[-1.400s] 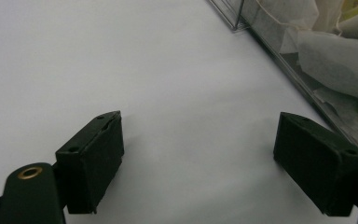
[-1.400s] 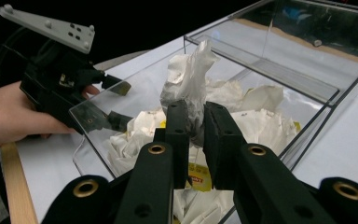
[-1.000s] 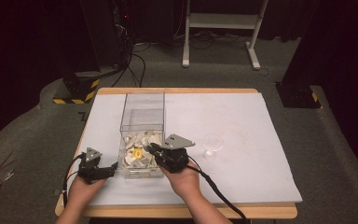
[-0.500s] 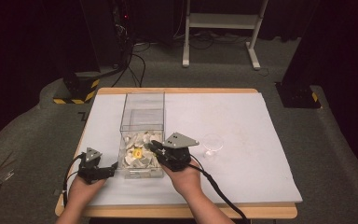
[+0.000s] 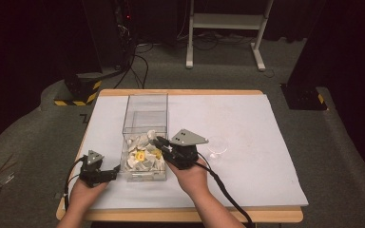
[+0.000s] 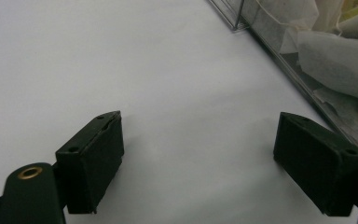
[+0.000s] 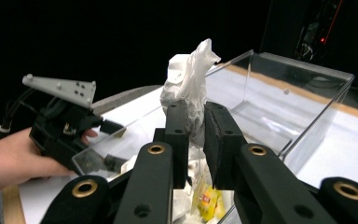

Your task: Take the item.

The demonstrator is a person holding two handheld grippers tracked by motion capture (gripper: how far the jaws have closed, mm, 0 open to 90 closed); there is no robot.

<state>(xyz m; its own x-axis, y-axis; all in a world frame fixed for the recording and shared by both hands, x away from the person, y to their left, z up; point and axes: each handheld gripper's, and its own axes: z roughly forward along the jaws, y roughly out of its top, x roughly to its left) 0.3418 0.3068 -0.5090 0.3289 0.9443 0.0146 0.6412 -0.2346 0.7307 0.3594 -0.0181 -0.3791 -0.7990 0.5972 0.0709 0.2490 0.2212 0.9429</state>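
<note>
A clear plastic box [image 5: 145, 121] stands on the white sheet, its near half holding several white sachets [image 5: 140, 156], some with yellow tags [image 5: 140, 155]. My right gripper [image 5: 158, 141] hovers over the box's near right part, shut on a crumpled white sachet [image 7: 189, 81] that sticks up from between the jaws [image 7: 195, 112]. The box's far half [image 7: 303, 93] lies behind it. My left gripper [image 5: 115, 169] rests on the sheet just left of the box's near corner. It is open [image 6: 200, 140] with nothing between the jaws, and the box wall [image 6: 303, 86] runs along its right side.
A small clear cup [image 5: 217, 144] sits on the white sheet [image 5: 247, 128] right of the right hand. The sheet covers a wooden table [image 5: 180, 91]. A white stand [image 5: 228, 28] and cables lie on the floor beyond. Open sheet stretches to the right.
The right gripper has drifted slightly right and upward over the box with the sachet held. The left gripper has stayed put.
</note>
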